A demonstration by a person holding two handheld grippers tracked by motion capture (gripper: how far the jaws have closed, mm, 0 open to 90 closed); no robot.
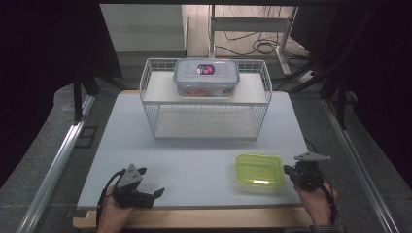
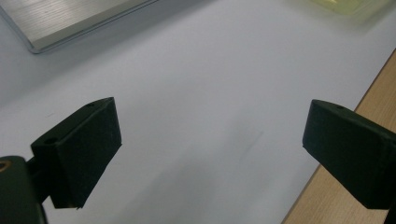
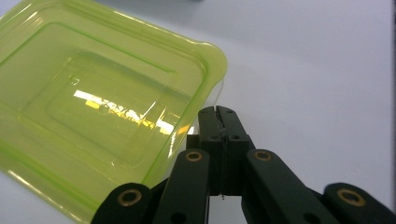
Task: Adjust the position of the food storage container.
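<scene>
Right gripper (image 3: 218,112) has its fingers clenched on nothing, just beside the green container (image 3: 93,107); left gripper (image 2: 210,140) fingers are released over the counter (image 2: 210,70).

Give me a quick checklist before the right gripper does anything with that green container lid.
1. Right gripper jaws open enough to take the rim: not ok, they are shut.
2. Green lid flat on the table: ok.
3. Tips beside the lid's corner: ok; touching it, cannot tell.
4. Left gripper out of the way: ok, open above bare table.
5. Clear lidded box on the wire rack, away from the lid: ok.
</scene>
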